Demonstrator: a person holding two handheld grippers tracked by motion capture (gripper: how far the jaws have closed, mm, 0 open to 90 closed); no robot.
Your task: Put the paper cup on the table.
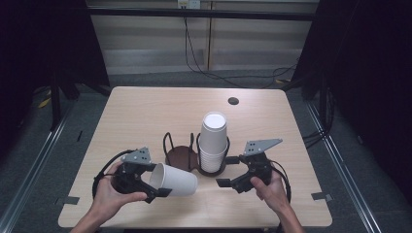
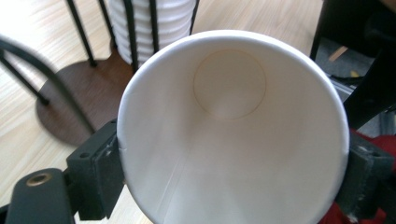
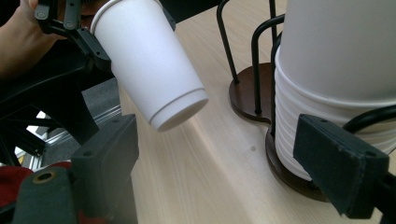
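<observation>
The left gripper clamps a single white paper cup by its rim, one black jaw on each side of the open mouth, so the cup lies nearly level above the tabletop with its base pointing toward the wire cup holder. A grip this close to the thin rim may crease the paper or let the cup pivot and slip if the hand tilts. The right gripper hangs open and empty just beside the stack of paper cups standing in the holder's right ring; a careless sweep could knock the tall stack or drag the light holder. Lowering the held cup into the empty left ring risks catching its base on the wire uprights
</observation>
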